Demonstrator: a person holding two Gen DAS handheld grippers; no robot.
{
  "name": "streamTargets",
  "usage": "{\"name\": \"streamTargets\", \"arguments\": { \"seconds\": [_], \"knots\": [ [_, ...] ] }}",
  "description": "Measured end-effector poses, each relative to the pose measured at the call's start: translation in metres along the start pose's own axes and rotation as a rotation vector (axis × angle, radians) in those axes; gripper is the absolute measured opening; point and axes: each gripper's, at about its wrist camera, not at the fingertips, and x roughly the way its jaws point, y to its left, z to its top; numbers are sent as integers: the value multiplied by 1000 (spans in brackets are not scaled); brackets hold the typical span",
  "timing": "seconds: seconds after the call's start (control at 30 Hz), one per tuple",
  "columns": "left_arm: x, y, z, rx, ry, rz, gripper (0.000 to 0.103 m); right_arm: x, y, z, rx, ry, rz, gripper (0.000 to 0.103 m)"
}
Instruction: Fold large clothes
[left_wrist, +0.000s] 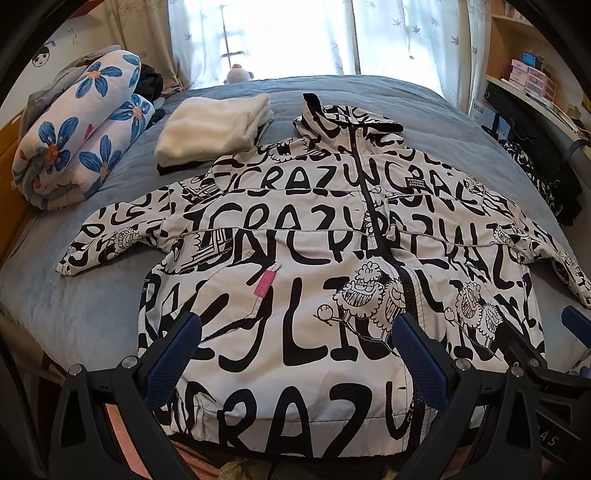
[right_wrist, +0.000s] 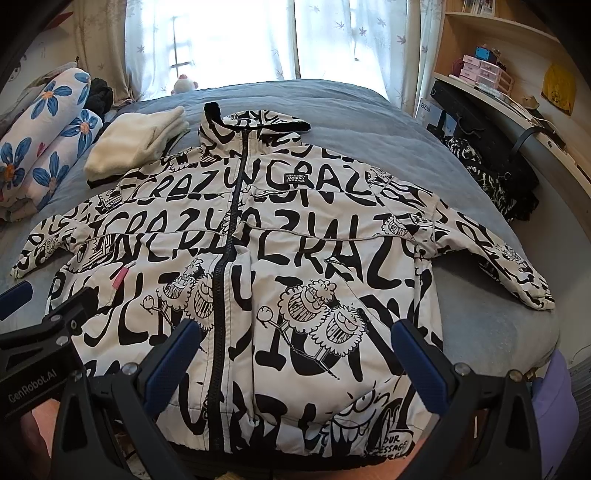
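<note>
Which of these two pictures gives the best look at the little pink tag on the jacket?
The left wrist view: the pink tag sits near the middle of the picture, large and unobstructed on the jacket. In the right wrist view the tag is smaller and off toward the left edge.

Jacket (left_wrist: 314, 280) seen as smooth, slightly shiny cloth; blanket (left_wrist: 92, 295) under it matt, soft; towel (left_wrist: 214, 125) beside jacket fluffy.

Both tongs, the left tongs (left_wrist: 297, 347) and the right tongs (right_wrist: 295, 350), had black angular frames with round silver screws and textured blue finger pads (right_wrist: 173, 360), and the left unit's body bore white "GenRobot.AI" lettering (right_wrist: 31, 386).
</note>
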Motion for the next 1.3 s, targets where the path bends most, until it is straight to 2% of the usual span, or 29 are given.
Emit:
{"name": "streamTargets", "arguments": {
  "seconds": [0.27,0.47,0.73,0.93,1.07,1.2,1.3],
  "knots": [
    [-3,0,13,4,-15,8,102,-2,-14,11,26,-26,-8,103],
    [-11,-7,26,13,-27,-18,102,-9,-31,24,55,-72,-25,103],
    [-23,-27,51,31,-81,-49,102,-24,-68,44,111,-124,12,103],
    [-36,-58,64,94,-160,-79,102,-25,-108,54,184,-127,13,103],
    [-38,-81,72,132,-176,-116,102,-28,-141,60,243,-148,38,103],
    [-37,-105,78,172,-199,-109,102,-34,-167,64,272,-205,-12,103],
    [-33,-123,84,205,-205,-114,102,-34,-184,69,270,-215,-30,103]
  ]
}}
